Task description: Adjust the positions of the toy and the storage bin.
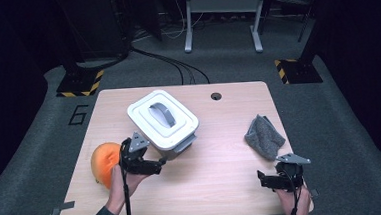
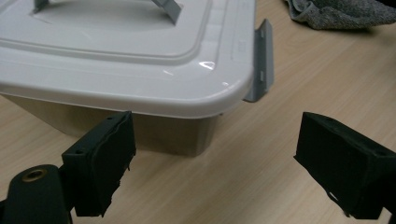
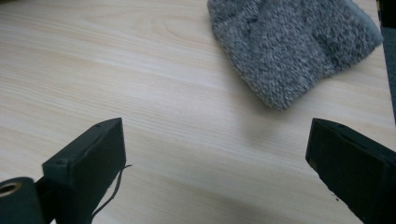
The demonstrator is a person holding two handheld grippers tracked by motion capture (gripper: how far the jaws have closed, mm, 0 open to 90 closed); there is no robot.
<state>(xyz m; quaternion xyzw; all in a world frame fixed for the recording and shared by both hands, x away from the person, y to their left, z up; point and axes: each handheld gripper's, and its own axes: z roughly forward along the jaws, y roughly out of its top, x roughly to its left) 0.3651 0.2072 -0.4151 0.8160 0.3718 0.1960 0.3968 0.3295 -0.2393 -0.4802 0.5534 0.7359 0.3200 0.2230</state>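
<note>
Black jaws of the left gripper (image 2: 212,163) stand wide apart with nothing between them, and just past them sits a white lidded box (image 2: 126,60) whose near corner almost reaches the left jaw. That box rests on the wooden table (image 1: 221,155) left of centre, turned at an angle, with a grey handle (image 1: 163,114) lying across its lid and a grey latch (image 2: 261,60) sticking out at its right end, seemingly swung away from the lid edge. Its walls look cloudy and pale under the glossy white lid. An orange ball-like thing (image 1: 103,163) lies just behind the left hand, near the table's left edge. The right gripper (image 3: 215,163) is likewise released and empty, hovering near the front right corner, with a crumpled grey cloth (image 3: 292,46) a little beyond it. Judging by this, the work in hand is opening the box, and the left gripper is lining up on it. Next it would need to reach the latch or the lid rim and close there, while the other gripper perhaps steadies the box or takes the handle.
</note>
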